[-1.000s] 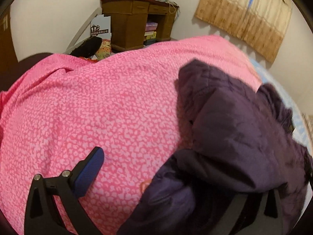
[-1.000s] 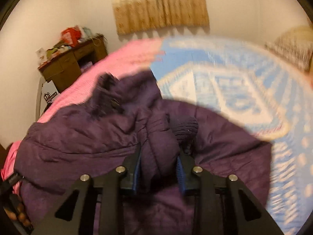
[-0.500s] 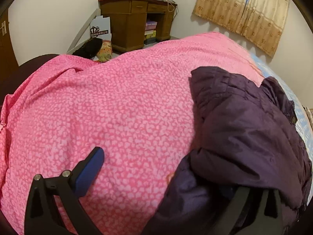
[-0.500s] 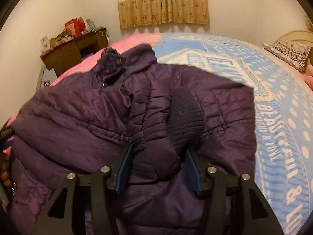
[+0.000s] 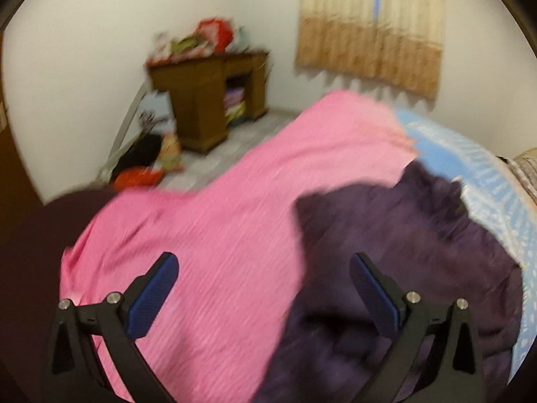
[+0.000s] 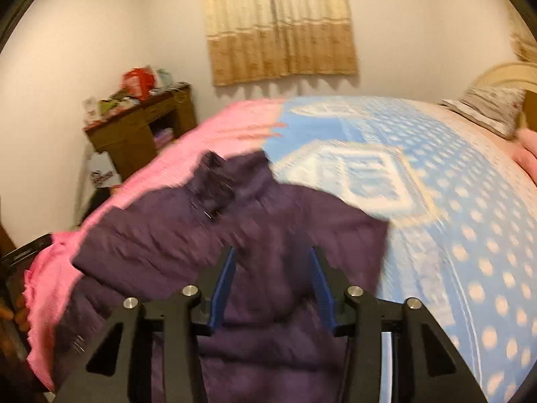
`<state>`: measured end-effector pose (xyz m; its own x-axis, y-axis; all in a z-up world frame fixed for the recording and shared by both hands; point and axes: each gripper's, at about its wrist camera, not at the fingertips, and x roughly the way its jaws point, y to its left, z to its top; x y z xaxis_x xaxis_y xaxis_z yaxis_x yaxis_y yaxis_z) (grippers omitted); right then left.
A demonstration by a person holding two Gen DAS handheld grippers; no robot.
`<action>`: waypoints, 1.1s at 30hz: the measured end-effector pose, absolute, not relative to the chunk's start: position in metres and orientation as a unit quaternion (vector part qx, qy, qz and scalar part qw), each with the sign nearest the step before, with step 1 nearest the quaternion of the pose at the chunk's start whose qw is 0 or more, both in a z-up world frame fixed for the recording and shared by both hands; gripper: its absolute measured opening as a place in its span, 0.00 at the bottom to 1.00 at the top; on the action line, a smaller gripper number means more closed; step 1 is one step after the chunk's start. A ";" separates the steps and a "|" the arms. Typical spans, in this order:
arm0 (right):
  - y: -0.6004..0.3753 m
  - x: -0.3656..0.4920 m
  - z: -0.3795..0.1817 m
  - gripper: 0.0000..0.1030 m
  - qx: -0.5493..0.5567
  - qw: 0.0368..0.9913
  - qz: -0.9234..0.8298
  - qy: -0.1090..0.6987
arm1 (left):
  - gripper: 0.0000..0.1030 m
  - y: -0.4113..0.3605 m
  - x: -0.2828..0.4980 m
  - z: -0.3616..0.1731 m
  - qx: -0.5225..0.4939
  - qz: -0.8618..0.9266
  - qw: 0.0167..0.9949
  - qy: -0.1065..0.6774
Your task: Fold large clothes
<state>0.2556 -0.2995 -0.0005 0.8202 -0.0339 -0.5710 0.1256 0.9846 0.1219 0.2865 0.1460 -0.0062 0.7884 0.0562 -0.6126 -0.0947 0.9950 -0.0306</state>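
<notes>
A dark purple padded jacket (image 6: 235, 235) lies folded on the bed, its collar toward the far side. It spans the pink blanket (image 6: 231, 121) and the blue patterned bedspread (image 6: 436, 184). My right gripper (image 6: 272, 262) hovers over the jacket's near part. Its jaws are closing, purple cloth shows between them, and the pads do not press on it. In the left wrist view my left gripper (image 5: 265, 268) stands wide open above the pink blanket (image 5: 218, 218), its right finger over the jacket's (image 5: 402, 235) edge, gripping nothing. Both views are blurred.
A brown wooden desk (image 5: 208, 100) piled with clutter stands in the far corner, with bags on the floor beside it. A beige curtain (image 6: 278, 27) hangs on the back wall. A pillow (image 6: 486, 107) lies by the headboard at the right.
The right gripper let go of the jacket's sleeve fold and drew back and up. The left gripper rose, and its right finger came clear of the jacket cloth.
</notes>
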 end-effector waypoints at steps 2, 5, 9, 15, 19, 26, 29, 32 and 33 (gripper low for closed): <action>-0.295 0.283 0.003 0.45 0.077 0.949 -0.028 0.305 | 1.00 0.117 0.312 0.003 0.001 0.023 0.953 0.302; -0.293 0.325 -0.016 0.45 0.088 0.936 -0.011 0.340 | 1.00 0.086 0.337 -0.010 0.028 0.023 0.954 0.299; -0.297 0.346 -0.073 0.45 0.092 0.911 -0.026 0.402 | 1.00 0.079 0.359 -0.061 0.037 0.028 0.932 0.360; -0.275 0.334 -0.094 0.47 -0.024 0.923 -0.029 0.384 | 1.00 0.108 0.369 -0.103 -0.034 0.011 0.912 0.409; -0.275 0.337 -0.077 0.48 -0.025 0.912 -0.016 0.409 | 1.00 0.107 0.369 -0.065 0.004 0.016 0.911 0.412; -0.301 0.374 0.009 0.65 0.036 0.922 0.035 0.384 | 1.00 0.060 0.416 0.020 0.018 -0.058 0.925 0.376; -0.314 0.422 0.024 0.66 0.056 0.913 0.042 0.403 | 1.00 0.014 0.463 0.024 0.029 -0.104 0.905 0.412; -0.325 0.470 0.018 0.66 0.089 0.899 0.029 0.427 | 1.00 -0.028 0.502 0.014 0.032 -0.089 0.899 0.427; -0.328 0.485 0.013 0.66 0.102 0.895 0.028 0.433 | 1.00 -0.044 0.514 0.005 0.031 -0.095 0.891 0.444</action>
<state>0.4848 -0.3279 0.0132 0.6235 0.1380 -0.7696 0.0389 0.9776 0.2068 0.5144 -0.0440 0.0055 0.5880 -0.1424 -0.7962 0.1970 0.9799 -0.0297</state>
